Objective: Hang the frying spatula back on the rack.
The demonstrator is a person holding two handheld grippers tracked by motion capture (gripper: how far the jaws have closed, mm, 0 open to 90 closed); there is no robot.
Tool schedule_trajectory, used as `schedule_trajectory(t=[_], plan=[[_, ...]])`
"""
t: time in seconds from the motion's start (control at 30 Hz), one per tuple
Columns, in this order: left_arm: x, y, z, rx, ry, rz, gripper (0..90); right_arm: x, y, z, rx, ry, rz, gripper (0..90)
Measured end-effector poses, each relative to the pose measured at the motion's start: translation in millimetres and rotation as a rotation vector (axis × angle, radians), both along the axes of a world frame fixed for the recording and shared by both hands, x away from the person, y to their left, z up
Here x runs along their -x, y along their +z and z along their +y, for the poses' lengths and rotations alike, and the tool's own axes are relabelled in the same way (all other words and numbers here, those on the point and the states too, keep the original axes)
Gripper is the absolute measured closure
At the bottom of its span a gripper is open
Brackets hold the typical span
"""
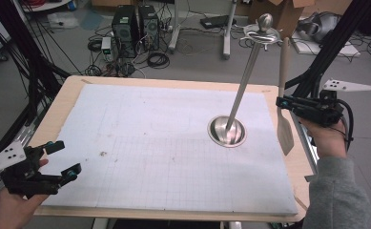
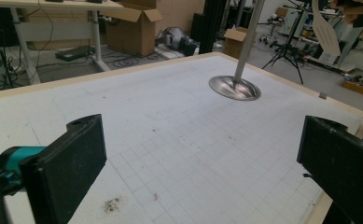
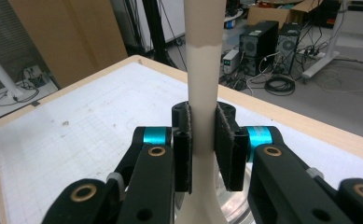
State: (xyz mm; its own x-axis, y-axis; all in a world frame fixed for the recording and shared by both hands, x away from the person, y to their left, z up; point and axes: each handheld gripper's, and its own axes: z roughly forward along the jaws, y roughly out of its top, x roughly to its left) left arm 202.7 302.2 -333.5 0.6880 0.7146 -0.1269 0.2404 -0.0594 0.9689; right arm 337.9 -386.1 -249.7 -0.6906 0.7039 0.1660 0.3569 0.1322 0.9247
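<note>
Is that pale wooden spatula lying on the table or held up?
Held up. The right gripper is shut on the spatula by its handle, blade hanging down beside the table's right edge; whether it touches anything, I cannot tell.

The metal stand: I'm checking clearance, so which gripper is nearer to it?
Right. The right gripper, shut on the spatula, is beside the stand; the left gripper sits across the table.
</note>
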Motion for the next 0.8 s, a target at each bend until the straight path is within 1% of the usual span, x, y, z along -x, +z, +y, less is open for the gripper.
schedule_trajectory(t=[0.07, 0.17, 0.37, 0.43, 0.47, 0.5, 0.8], plan=[[1.3, 0.7, 1.4, 0.007, 0.004, -0.005, 1.8, -1.6, -0.5, 1.9, 0.009, 0.0, 0.001, 78.6], [1.7, 0.3, 2.9, 0.008, 0.007, -0.002, 1.8, -3.3, -1.4, 4.3, 0.003, 0.002, 0.006, 78.6], [2.5, -0.1, 3.6, 0.009, 0.011, -0.002, 1.8, -7.8, -3.2, 9.8, 0.014, 0.004, 0.005, 78.6], [3.1, 0.4, 4.1, 0.008, 0.011, -0.004, 1.8, -8.8, -3.7, 11.6, 0.017, 0.002, 0.011, 78.6], [3.1, 0.3, 4.2, 0.009, 0.011, -0.005, 1.8, -9.7, -4.1, 12.3, 0.021, 0.002, 0.005, 78.6], [3.2, 0.0, 4.3, 0.009, 0.012, -0.004, 1.8, -10.0, -4.3, 13.1, 0.019, 0.003, 0.011, 78.6], [4.2, -0.5, 4.1, 0.007, 0.016, -0.001, 1.8, -14.5, -6.8, 19.3, 0.029, -0.004, 0.008, 78.6]])
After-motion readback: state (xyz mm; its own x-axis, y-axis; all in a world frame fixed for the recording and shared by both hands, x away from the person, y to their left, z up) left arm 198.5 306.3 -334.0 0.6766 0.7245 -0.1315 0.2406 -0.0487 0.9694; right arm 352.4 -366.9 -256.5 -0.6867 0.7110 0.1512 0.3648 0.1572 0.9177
